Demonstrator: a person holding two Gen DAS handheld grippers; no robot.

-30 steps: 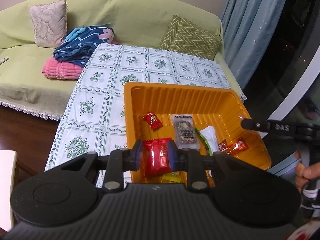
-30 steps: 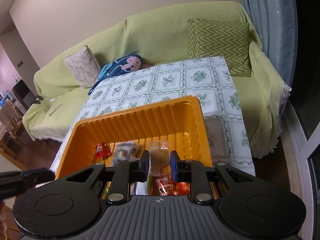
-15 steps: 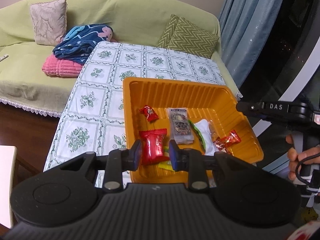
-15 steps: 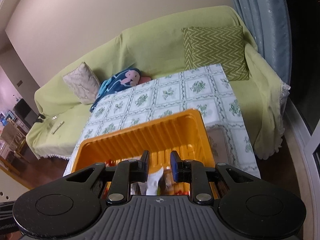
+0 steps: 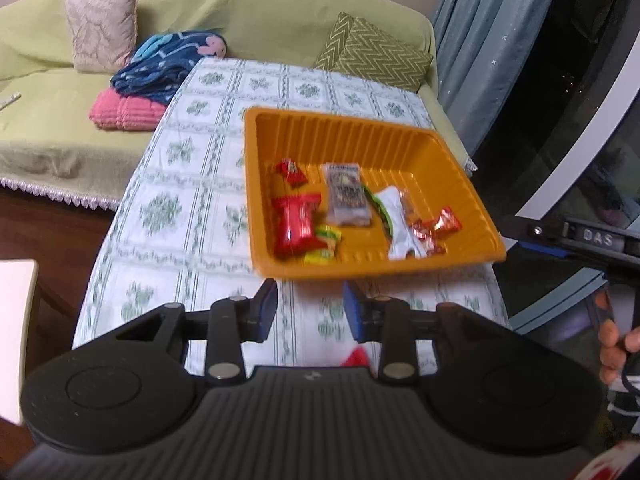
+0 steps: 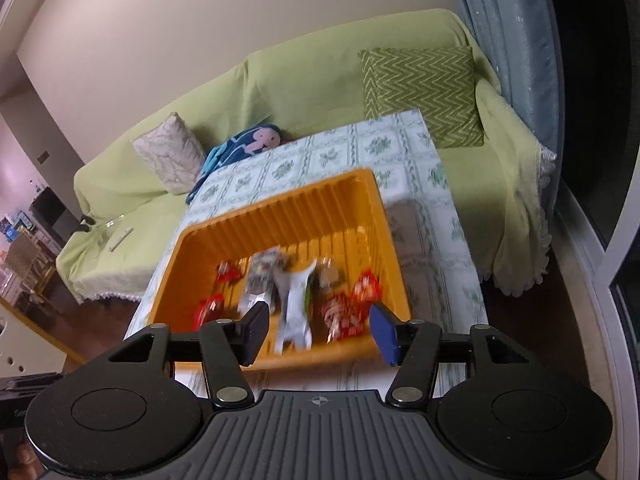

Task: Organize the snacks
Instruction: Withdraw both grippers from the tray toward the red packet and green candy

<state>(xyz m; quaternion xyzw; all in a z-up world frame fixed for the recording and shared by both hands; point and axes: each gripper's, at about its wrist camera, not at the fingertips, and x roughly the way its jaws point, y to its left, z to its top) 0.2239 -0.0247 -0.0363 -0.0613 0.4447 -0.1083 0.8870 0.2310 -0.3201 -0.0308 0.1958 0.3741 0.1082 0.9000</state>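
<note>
An orange tray [image 5: 360, 136] sits on the table's near right part and holds several snacks. A big red packet [image 5: 296, 224] lies at its left front, with a grey packet [image 5: 346, 194], a white packet [image 5: 400, 224] and small red candies [image 5: 438, 228] beside it. My left gripper [image 5: 310, 308] hovers just short of the tray's front rim. Its jaws are opening with nothing between them. In the right wrist view, my right gripper [image 6: 320, 330] is over the front rim of the tray [image 6: 288, 216]. Those jaws are opening too and hold nothing, with the white packet [image 6: 296, 304] below them.
The table wears a green-patterned white cloth [image 5: 192, 208]. A green sofa [image 5: 48, 112] with cushions and folded blankets [image 5: 160, 68] stands behind it. A curtain [image 5: 480, 40] and a dark window are at the right. A small red thing [image 5: 356, 358] peeks out under my left gripper.
My left gripper let go of the big red packet, which now lies in the tray, and drew back. My right gripper let its clear-wrapped candy go, opened wide and pulled back.
</note>
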